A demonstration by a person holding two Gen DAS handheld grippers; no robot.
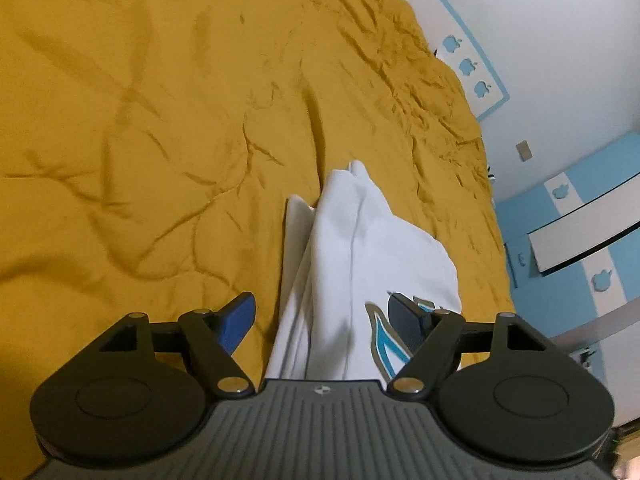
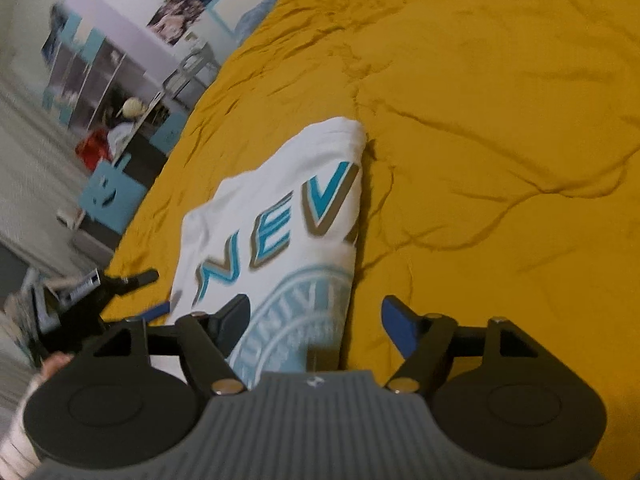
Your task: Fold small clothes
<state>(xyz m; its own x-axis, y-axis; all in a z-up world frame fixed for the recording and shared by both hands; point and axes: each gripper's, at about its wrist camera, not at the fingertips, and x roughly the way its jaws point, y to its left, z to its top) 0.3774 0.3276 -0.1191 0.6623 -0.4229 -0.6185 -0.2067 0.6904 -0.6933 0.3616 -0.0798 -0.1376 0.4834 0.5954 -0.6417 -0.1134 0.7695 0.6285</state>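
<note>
A small white T-shirt with blue and tan lettering lies folded into a narrow strip on the yellow bedspread; it shows in the left wrist view (image 1: 360,248) and in the right wrist view (image 2: 280,208). My left gripper (image 1: 326,320) is open, its blue fingers either side of the shirt's near end. My right gripper (image 2: 316,320) is open, the shirt's printed near end between its fingers. The left gripper also shows at the left edge of the right wrist view (image 2: 100,292).
The wrinkled yellow bedspread (image 1: 160,120) fills most of both views. The bed's edge runs along a white and blue wall (image 1: 560,80). Shelves, blue furniture and a red item (image 2: 100,120) stand beside the bed.
</note>
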